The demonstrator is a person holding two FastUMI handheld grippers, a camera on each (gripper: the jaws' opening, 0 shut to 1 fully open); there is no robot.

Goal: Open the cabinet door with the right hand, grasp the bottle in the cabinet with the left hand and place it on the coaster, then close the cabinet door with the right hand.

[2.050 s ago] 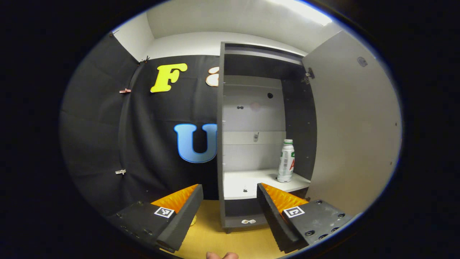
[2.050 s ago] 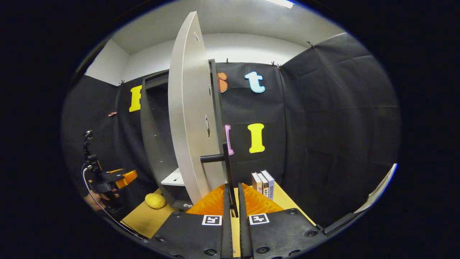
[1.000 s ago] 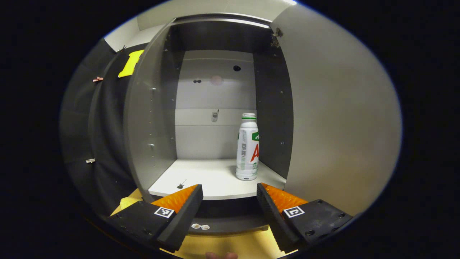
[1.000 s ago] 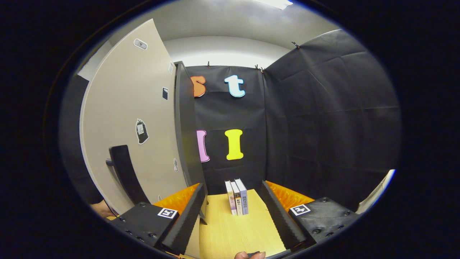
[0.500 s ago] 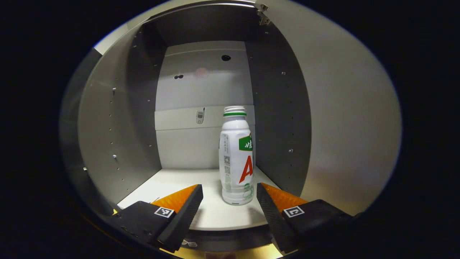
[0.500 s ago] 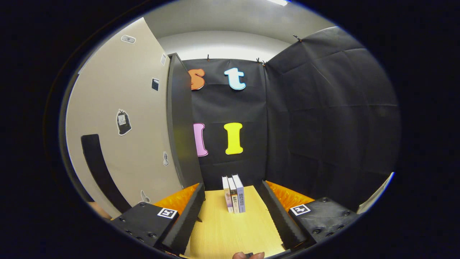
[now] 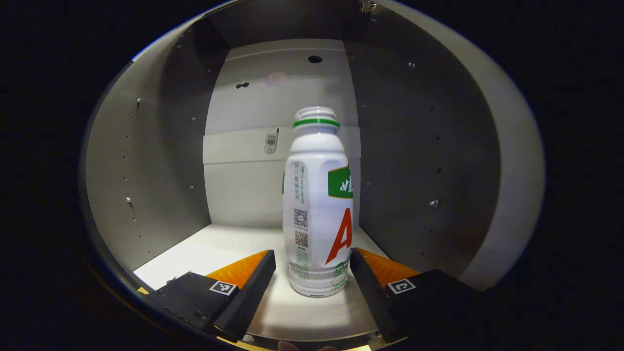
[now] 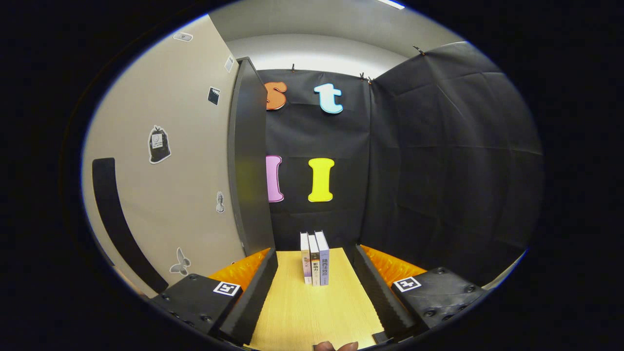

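Left gripper view looks into the cabinet (image 7: 161, 161), where the white bottle (image 7: 318, 204) with a green neck ring stands upright on the pale shelf (image 7: 219, 243), toward its right side. The left gripper (image 7: 312, 268) is spread wide, one finger on each side of the bottle's base; the right finger looks just beside or touching it, the left one apart. Right gripper view has the right gripper (image 8: 314, 270) released over the wooden table (image 8: 312, 312), three books (image 8: 315, 257) standing ahead, and the opened cabinet door (image 8: 165, 161) with its dark handle (image 8: 114, 219) at left.
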